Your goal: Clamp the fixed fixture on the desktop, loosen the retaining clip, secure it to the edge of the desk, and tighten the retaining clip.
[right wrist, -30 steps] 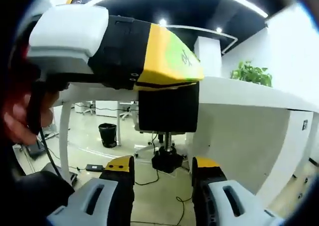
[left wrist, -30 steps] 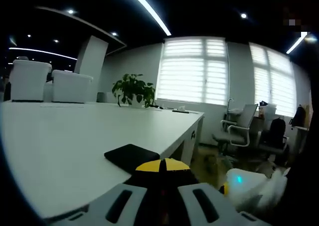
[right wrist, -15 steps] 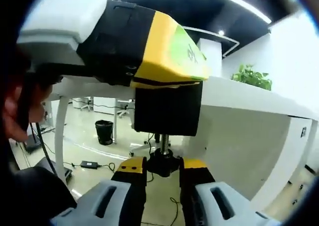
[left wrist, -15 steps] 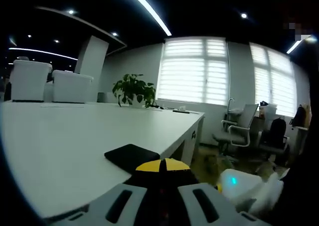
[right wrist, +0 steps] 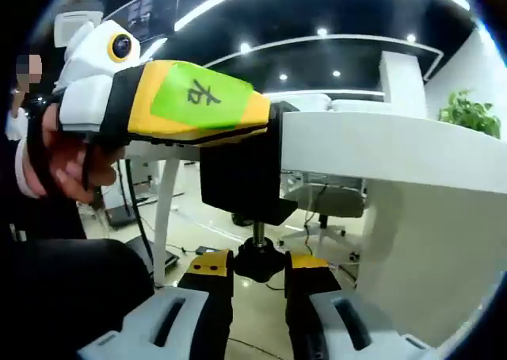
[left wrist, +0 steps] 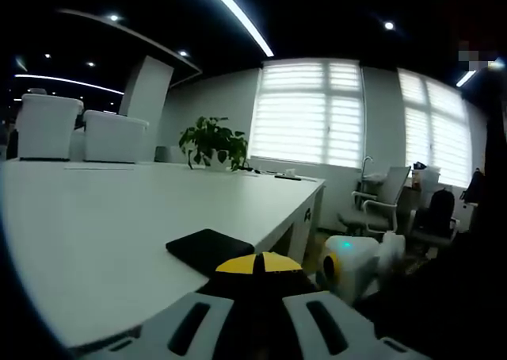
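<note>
The black clamp fixture [right wrist: 242, 178] sits over the edge of the white desk [right wrist: 380, 146]. Its top plate [left wrist: 207, 247] lies flat on the desktop [left wrist: 103, 225]. My left gripper [left wrist: 257, 263] is shut on the fixture; in the right gripper view it is the yellow body with a green label [right wrist: 190, 102], held by a hand [right wrist: 67, 158]. Under the desk edge a threaded screw ends in a black knob [right wrist: 257, 258]. My right gripper [right wrist: 257, 262] is shut on that knob, one yellow-tipped jaw on each side. In the left gripper view my right gripper [left wrist: 348, 263] stands low beside the desk corner.
A potted plant [left wrist: 212, 142] and two white boxes [left wrist: 79, 130] stand at the desk's far side. Office chairs [left wrist: 380, 205] wait by the bright windows. Below the desk are a white leg [right wrist: 162, 217], open floor and the person's dark sleeve [right wrist: 71, 296].
My right gripper went from open around the knob to shut on it. Its view has since swung, and in the left gripper view it has risen and come closer to the desk corner.
</note>
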A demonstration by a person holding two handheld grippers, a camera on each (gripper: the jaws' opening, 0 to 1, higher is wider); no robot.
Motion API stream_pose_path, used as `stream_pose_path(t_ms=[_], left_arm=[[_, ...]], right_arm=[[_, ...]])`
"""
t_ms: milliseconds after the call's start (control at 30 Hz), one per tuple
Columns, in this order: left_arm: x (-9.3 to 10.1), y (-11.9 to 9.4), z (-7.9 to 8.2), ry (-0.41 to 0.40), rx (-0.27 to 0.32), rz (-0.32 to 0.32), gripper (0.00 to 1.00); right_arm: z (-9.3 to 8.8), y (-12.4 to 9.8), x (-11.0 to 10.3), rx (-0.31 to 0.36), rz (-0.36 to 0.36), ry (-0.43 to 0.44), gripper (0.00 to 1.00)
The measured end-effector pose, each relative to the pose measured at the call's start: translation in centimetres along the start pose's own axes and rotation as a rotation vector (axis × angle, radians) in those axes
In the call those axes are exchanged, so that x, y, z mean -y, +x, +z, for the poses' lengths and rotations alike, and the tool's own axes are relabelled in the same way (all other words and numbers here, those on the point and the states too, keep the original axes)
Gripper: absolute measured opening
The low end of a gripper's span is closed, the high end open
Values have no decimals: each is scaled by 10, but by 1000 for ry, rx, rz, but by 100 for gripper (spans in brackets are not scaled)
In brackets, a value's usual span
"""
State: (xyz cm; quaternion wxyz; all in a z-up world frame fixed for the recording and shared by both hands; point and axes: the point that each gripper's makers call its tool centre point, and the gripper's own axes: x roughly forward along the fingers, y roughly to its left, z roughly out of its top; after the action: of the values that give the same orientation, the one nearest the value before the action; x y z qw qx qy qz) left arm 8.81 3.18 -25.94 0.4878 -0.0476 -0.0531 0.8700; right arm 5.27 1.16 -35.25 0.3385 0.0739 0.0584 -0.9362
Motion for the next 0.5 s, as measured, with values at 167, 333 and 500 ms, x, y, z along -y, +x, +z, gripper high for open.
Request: stream_pose_path(t_ms=[167, 333, 500], left_arm=[[0, 0, 0, 6, -8, -1, 1], [0, 0, -1, 10, -25, 0, 1], [0, 1, -1, 16, -23, -1, 1]], right_arm=[[-1, 1, -6, -16, 217, 7, 23], [-2, 2, -9, -16, 337, -10, 23], [-2, 2, -11, -5, 380, -17, 23]])
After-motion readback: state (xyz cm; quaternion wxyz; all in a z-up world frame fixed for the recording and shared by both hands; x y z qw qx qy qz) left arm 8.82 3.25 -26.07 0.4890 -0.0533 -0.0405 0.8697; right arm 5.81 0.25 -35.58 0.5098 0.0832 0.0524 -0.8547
